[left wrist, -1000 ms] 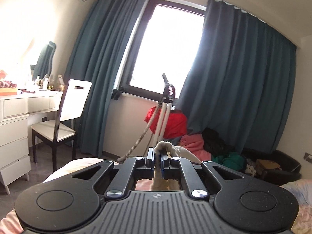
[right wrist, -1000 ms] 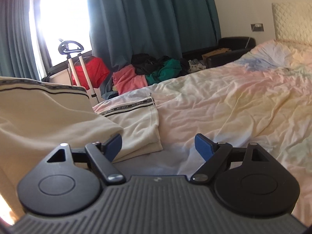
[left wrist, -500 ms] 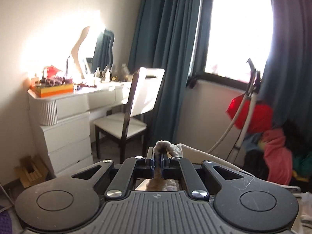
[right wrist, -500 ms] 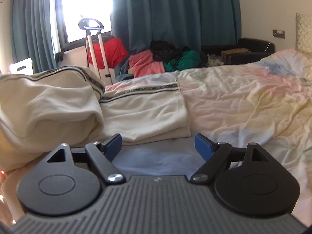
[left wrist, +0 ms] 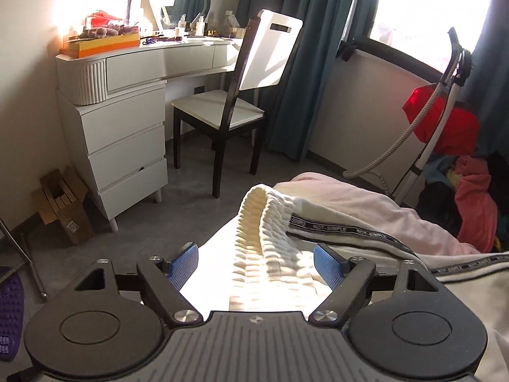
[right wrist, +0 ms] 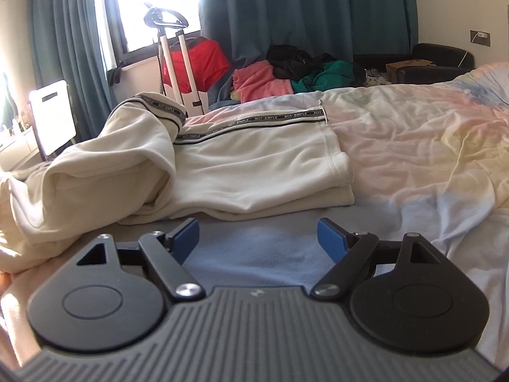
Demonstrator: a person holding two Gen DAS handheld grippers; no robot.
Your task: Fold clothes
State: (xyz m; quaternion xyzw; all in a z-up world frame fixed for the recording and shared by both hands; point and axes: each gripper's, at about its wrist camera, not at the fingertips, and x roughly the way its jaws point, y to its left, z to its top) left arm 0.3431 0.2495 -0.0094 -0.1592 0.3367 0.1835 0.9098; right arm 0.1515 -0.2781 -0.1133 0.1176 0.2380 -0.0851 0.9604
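Cream trousers (right wrist: 241, 172) with a black lettered side stripe lie on the bed, partly folded, with one part heaped up at the left. In the left wrist view their ribbed waistband (left wrist: 261, 242) lies loose between the blue pads of my left gripper (left wrist: 256, 265), which is open and not holding it. My right gripper (right wrist: 257, 237) is open and empty, low over the sheet just in front of the trousers' near edge.
The bed sheet (right wrist: 413, 146) stretches right. A white dresser (left wrist: 121, 121) and a chair (left wrist: 235, 102) stand past the bed's end. A garment steamer (right wrist: 171, 60) and a pile of clothes (right wrist: 286, 73) stand by the curtains. A cardboard box (left wrist: 63, 203) sits on the floor.
My left gripper has opened and let go of the waistband, which now lies on the bed; it has also swung left and tilted down. My right gripper has stayed open.
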